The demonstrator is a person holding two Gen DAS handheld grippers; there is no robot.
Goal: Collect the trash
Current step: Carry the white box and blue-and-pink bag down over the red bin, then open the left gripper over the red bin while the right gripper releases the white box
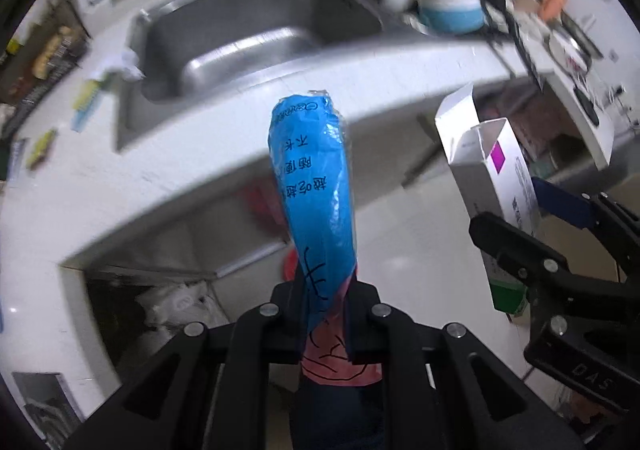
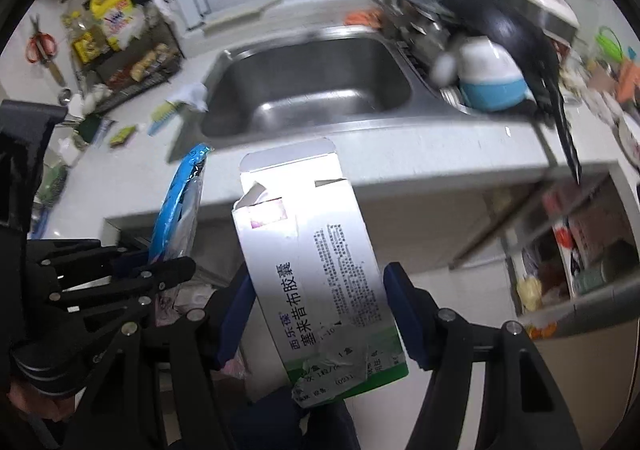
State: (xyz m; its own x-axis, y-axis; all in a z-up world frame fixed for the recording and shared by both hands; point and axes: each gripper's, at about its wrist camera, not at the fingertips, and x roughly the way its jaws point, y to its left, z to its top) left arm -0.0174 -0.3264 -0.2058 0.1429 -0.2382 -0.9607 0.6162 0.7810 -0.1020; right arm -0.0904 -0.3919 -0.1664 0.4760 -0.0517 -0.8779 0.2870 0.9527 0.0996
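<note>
- Over at 9 o'clock in our right wrist view, our left gripper is clamped tight on a blue plastic wrapper, which sticks up past its fingers.
- Dead centre, our right gripper pinches an opened white medicine box between its blue pads, flap up at 12.
- Behind both, the steel sink sits in the white counter.
- Around 2 o'clock there's a blue-and-white pot under what looks like a black pan, bit blurry.
</note>
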